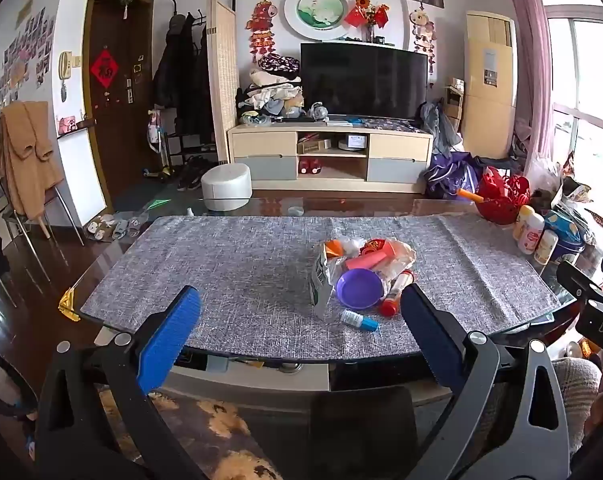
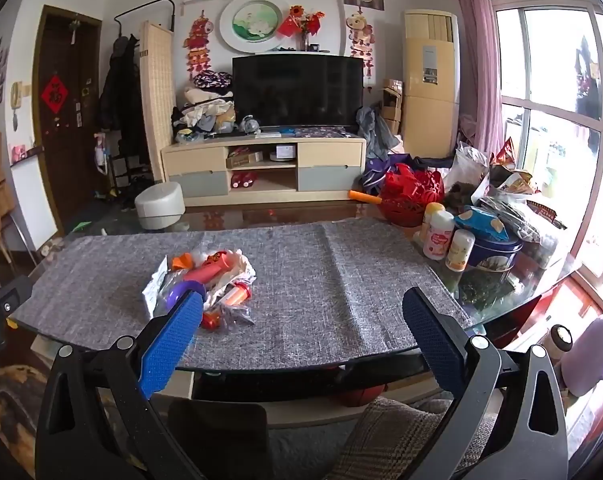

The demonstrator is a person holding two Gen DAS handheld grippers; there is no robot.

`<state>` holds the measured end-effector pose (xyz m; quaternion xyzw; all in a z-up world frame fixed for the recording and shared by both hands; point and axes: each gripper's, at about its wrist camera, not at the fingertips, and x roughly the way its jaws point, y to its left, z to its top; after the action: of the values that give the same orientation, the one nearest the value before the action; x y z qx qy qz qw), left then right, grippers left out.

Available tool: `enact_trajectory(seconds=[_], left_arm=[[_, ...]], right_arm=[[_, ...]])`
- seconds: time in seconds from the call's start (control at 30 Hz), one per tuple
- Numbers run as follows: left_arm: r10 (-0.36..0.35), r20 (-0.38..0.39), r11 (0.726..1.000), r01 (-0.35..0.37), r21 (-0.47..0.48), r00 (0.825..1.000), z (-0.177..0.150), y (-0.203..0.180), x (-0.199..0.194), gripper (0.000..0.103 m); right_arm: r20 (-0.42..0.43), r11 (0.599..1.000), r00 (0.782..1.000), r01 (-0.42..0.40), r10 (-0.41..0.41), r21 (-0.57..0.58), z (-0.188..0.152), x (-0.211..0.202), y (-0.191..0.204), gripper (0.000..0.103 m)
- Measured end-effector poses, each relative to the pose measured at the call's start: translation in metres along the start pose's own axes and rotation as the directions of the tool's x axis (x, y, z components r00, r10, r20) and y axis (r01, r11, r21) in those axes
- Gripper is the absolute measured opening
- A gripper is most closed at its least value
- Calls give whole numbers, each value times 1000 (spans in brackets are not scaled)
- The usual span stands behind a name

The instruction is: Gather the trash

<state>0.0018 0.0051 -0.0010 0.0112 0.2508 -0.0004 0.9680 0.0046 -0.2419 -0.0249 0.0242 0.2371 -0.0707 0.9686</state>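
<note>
We hold the left hand-held gripper (image 1: pixel 299 322) and the right hand-held gripper (image 2: pixel 301 320) level before the table (image 1: pixel 237 256) edge, both with jaws wide apart and empty; the trash pile (image 1: pixel 357 272) lies on the gray mat at 12 o'clock of the left one, 10 o'clock of the right

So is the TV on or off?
Off. The TV screen is plain black in both views, with only faint reflections and no picture.
</note>
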Motion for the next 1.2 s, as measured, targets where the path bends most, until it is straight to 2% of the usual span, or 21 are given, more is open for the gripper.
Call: enact_trajectory(seconds=[1.2], left_arm=[[-1, -4, 1000, 1, 8, 1000, -2, -3, -1, 95]], right_arm=[[7, 1000, 1000, -3, 3, 0, 4, -4, 5, 100]])
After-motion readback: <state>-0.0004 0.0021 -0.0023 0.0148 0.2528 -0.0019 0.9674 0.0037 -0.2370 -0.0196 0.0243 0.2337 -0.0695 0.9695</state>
